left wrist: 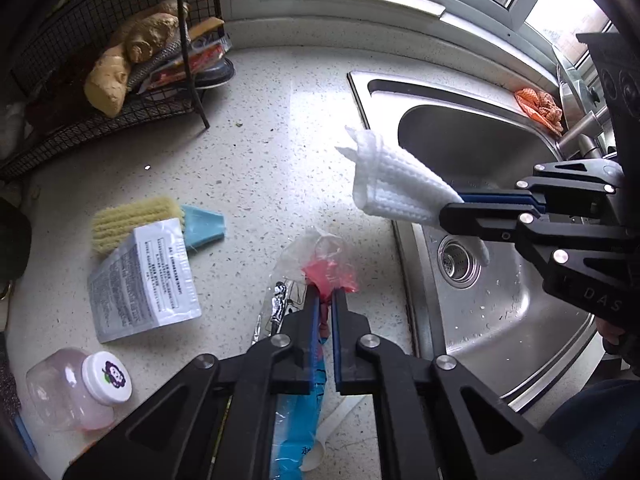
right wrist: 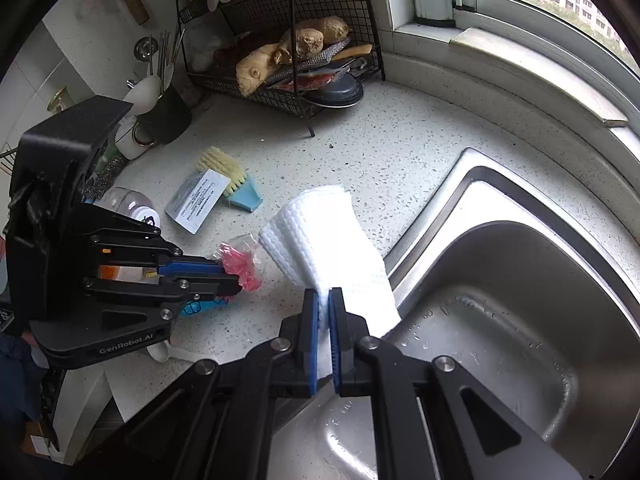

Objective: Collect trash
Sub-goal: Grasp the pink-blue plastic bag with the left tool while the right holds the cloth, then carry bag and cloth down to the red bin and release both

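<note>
The task seems partly done: the left hand-held gripper [left wrist: 326, 300] grasps a plastic wrapper [left wrist: 320, 264] above the surface [left wrist: 260, 140], the right hand-held gripper [right wrist: 324, 300] grasps a white cloth [right wrist: 332, 240] at the sink [right wrist: 500, 300] edge, while a paper packet [left wrist: 140, 280] and a small bottle [left wrist: 76, 388] on the left are not yet collected.

Daylight enters from the window [left wrist: 560, 12] at upper right in both views. The white cloth [right wrist: 332, 248] is blown out, texture lost at mid-frame. A pale glare patch lies on the worktop [left wrist: 312, 128]; soft sheen on the sink [right wrist: 520, 320]. Upper left corners dim. Strong fisheye bending, black vignette at edges. Focus mostly sharp.
</note>
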`<action>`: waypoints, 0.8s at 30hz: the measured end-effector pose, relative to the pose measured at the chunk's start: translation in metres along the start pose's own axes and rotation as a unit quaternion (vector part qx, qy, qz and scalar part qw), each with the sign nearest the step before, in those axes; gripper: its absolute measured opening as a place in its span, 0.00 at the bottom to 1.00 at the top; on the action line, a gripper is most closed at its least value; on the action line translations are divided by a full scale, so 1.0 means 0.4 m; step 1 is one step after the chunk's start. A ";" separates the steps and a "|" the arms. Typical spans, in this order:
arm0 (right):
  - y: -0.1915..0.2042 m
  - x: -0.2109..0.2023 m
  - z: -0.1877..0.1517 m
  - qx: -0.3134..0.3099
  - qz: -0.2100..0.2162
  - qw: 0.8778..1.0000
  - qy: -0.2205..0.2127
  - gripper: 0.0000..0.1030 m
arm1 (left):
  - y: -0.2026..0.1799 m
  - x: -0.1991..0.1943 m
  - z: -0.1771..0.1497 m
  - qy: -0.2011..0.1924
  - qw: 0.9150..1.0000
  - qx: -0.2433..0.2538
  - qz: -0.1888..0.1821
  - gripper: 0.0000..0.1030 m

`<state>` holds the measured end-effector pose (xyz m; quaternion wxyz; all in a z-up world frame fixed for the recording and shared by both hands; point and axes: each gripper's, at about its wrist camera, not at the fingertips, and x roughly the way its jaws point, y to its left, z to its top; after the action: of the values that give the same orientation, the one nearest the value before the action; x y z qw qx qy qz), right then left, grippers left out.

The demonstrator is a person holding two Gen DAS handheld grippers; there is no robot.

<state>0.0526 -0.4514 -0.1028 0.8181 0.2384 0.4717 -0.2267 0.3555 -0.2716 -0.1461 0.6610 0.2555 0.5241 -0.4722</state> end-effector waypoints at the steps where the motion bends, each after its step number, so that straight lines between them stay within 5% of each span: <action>1: 0.005 -0.010 -0.003 -0.001 0.000 1.000 -0.002 0.04 | -0.001 -0.019 -0.004 -0.006 1.000 -0.004 0.000 0.04; 14: 0.135 -0.108 -0.056 -0.038 0.006 0.999 -0.038 0.04 | -0.016 -0.242 -0.168 -0.064 0.996 -0.045 0.030 0.04; 24: 0.298 -0.151 -0.129 -0.103 0.032 0.993 -0.050 0.04 | -0.043 -0.382 -0.367 -0.095 0.988 -0.097 0.066 0.04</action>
<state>0.0622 -0.3181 -0.0516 0.8676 0.1566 0.4432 -0.1620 0.2732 -0.1022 -0.0476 0.7595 0.1780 0.4839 -0.3966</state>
